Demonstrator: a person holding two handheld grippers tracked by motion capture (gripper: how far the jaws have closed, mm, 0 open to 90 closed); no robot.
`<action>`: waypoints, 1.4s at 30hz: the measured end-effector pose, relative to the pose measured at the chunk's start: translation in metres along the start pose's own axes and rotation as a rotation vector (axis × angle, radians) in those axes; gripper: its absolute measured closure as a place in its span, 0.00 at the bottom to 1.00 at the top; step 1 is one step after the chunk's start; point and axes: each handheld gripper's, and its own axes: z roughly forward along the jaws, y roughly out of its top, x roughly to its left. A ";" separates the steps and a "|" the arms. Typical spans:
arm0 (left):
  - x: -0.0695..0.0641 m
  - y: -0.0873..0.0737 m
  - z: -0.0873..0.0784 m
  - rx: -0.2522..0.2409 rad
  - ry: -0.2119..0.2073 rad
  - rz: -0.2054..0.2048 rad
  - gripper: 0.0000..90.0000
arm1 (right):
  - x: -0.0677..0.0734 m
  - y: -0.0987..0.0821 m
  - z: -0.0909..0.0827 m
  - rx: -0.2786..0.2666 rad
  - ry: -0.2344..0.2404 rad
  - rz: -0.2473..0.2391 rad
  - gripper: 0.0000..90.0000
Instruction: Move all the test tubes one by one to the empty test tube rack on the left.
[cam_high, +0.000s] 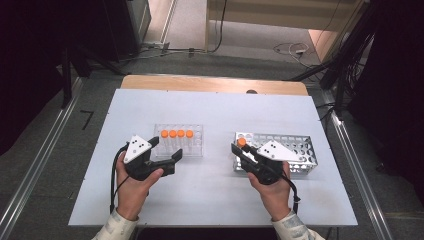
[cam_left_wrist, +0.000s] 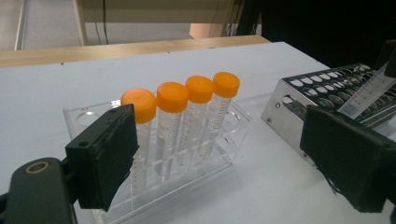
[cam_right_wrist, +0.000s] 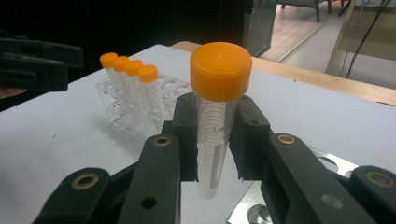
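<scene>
Four orange-capped clear tubes (cam_high: 175, 135) stand in a row in a clear plastic rack (cam_high: 196, 148) left of the table's middle. My left gripper (cam_high: 166, 151) hovers just in front of that rack, open, its pads (cam_left_wrist: 105, 158) wide apart with nothing between them. My right gripper (cam_high: 240, 149) is shut on a fifth orange-capped tube (cam_right_wrist: 219, 70), held upright by its body just under the cap. That tube (cam_high: 241, 142) hangs over the left end of a perforated metal rack (cam_high: 300, 145). The held tube's lower part (cam_left_wrist: 369, 91) slants above the metal rack's holes (cam_left_wrist: 322, 79).
The white board (cam_high: 215, 190) lies on a wooden table whose far edge (cam_high: 215, 84) shows beyond it. Metal rails run along the floor on both sides, and cables lie on the floor behind. The clear rack has several vacant holes to the right of the tubes.
</scene>
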 end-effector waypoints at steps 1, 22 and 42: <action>0.000 0.000 0.000 0.001 0.000 0.000 0.12 | 0.001 -0.001 0.001 0.004 0.004 -0.004 0.79; -0.006 -0.001 0.001 0.011 -0.023 0.012 0.12 | 0.032 -0.014 0.023 0.070 0.083 -0.065 0.79; -0.018 0.001 -0.001 0.005 -0.067 0.029 0.12 | 0.052 -0.019 0.043 0.107 0.130 -0.083 0.79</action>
